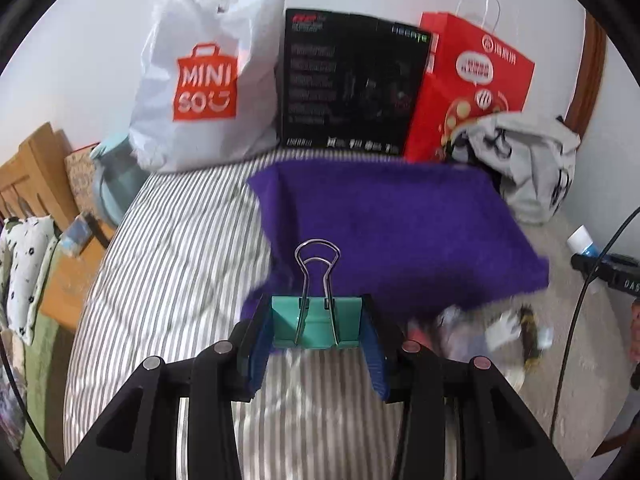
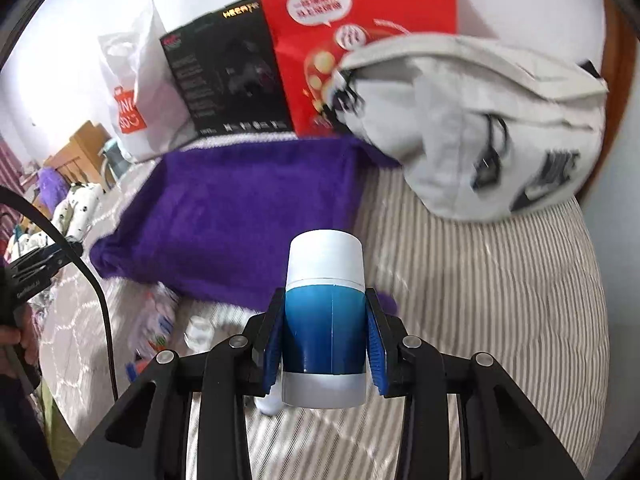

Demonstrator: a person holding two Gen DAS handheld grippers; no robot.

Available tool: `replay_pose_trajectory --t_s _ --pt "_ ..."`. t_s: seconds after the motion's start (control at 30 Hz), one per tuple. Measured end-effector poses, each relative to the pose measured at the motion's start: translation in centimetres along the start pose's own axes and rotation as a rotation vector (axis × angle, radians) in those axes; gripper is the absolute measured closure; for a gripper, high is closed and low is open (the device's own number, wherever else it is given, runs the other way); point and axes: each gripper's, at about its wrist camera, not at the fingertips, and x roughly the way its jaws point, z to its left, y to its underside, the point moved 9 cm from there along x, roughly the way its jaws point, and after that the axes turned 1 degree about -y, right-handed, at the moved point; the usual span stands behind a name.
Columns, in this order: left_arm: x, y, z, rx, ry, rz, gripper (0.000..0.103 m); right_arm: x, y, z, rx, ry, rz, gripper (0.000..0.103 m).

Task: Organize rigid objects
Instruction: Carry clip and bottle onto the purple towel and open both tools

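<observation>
Striped bedding [image 1: 168,240] below; purple cloth [image 1: 400,232] just ahead of both grippers: left gripper [image 1: 316,328] clamps binder clip [image 1: 316,326], right gripper [image 2: 325,336] clamps upright bottle [image 2: 324,320].

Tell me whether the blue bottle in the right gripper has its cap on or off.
On. The blue bottle, clamped between the right gripper pads, has a white cap seated squarely on top, with no opening visible.
</observation>
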Motion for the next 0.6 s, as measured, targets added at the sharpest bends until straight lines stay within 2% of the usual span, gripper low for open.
replay_pose_trajectory --t_s 0.3,0.6 --pt "4.6 -5.9 -1.3 0.018 0.018 0.005 0.064 4.3 -5.0 0.9 -0.03 -0.036 0.01 0.067" --pt "11.0 -7.6 -1.6 0.02 0.03 0.066 0.064 11.2 -7.1 2.1 -0.067 -0.041 0.094 0.067"
